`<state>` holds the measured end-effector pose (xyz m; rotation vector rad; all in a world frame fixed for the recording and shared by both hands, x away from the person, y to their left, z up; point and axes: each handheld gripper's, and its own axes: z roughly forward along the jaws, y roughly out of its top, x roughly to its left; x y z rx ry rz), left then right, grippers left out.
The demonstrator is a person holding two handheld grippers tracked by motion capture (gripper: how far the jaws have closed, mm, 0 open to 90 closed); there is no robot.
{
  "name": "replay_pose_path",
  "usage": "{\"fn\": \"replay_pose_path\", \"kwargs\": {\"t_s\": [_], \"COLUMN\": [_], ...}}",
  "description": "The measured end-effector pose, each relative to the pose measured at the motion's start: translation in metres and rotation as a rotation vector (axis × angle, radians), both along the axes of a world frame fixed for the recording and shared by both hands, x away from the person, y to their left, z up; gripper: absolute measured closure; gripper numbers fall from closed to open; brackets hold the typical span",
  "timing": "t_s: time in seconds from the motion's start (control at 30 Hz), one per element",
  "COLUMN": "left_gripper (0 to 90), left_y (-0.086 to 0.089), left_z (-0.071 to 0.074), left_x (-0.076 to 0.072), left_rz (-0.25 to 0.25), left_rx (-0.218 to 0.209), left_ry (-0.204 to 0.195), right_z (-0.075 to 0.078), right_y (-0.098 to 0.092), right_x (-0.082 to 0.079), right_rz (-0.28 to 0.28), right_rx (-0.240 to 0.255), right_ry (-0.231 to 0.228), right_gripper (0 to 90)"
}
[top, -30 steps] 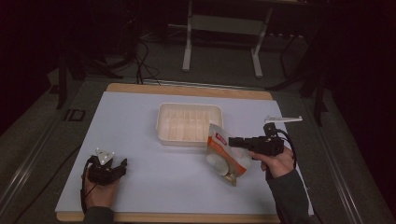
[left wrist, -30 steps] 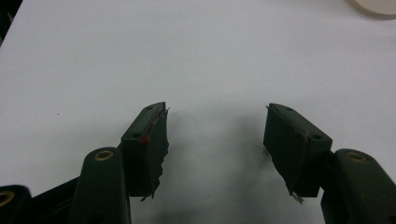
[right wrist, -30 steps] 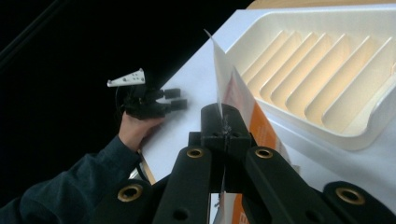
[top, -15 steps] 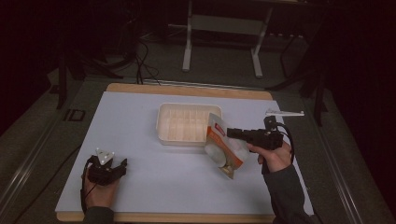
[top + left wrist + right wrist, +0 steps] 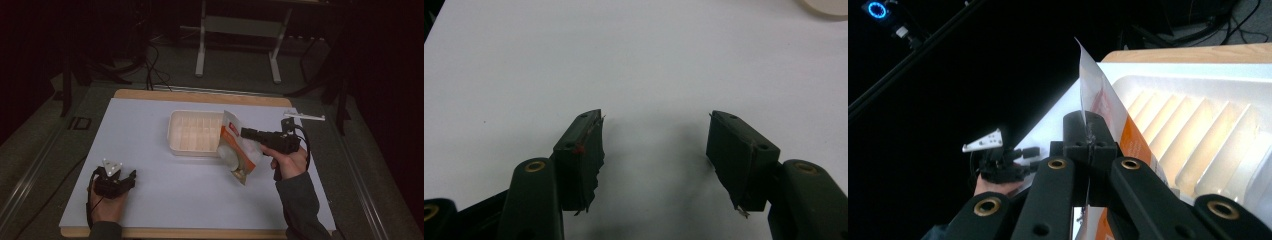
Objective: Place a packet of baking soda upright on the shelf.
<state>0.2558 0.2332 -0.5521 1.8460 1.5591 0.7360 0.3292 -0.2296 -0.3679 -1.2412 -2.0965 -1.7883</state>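
the right gripper [image 5: 245, 133] has its jaws pinched together on the top edge of a pouch [image 5: 239, 147], a white and orange packet with a red label and a clear window showing pale round contents. the pouch hangs tilted at the tray's [image 5: 192, 136] right end, its upper corner over the tray's right rim and its lower end touching or just above the mat [image 5: 150, 195] in front of the tray; which of the two i cannot tell. in the right gripper view the black jaws [image 5: 1087, 145] meet on the pouch's thin edge [image 5: 1098, 100], and the ribbed inside of the tray [image 5: 1198, 125] lies just beyond it. the right hand [image 5: 285, 162] holds that gripper level, pointing at the tray from its right side. the left gripper [image 5: 131, 176] rests on the mat well apart from the tray, toward the near left corner, with the left hand [image 5: 105, 205] on it. in the left gripper view its fingers [image 5: 579, 155] stand wide apart with bare mat [image 5: 649, 75] between them, and a bit of the tray's rim [image 5: 826, 6] shows at the far corner. the mat lies on a wooden table [image 5: 200, 96].
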Motion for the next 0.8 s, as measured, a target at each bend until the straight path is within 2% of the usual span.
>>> {"fn": "replay_pose_path", "kwargs": {"t_s": [0.27,0.37,0.8], "left_gripper": [39.3,39.3,39.3], "left_y": [0.0,0.0,0.0], "left_z": [0.0,0.0,0.0], "left_x": [0.0,0.0,0.0], "left_rz": [0.003,0.002,0.0], "left_rx": [-0.001,0.0,0.002], "left_ry": [0.002,0.002,0.003], "right_z": [0.003,0.003,0.008], "right_y": [0.006,0.011,0.019], "right_x": [0.007,0.01,0.02], "right_rz": [-0.013,-0.012,-0.06], "right_rx": [0.021,0.013,0.037], "right_ry": [-0.008,-0.004,-0.012], "right_gripper": [90.0,90.0,90.0]}}
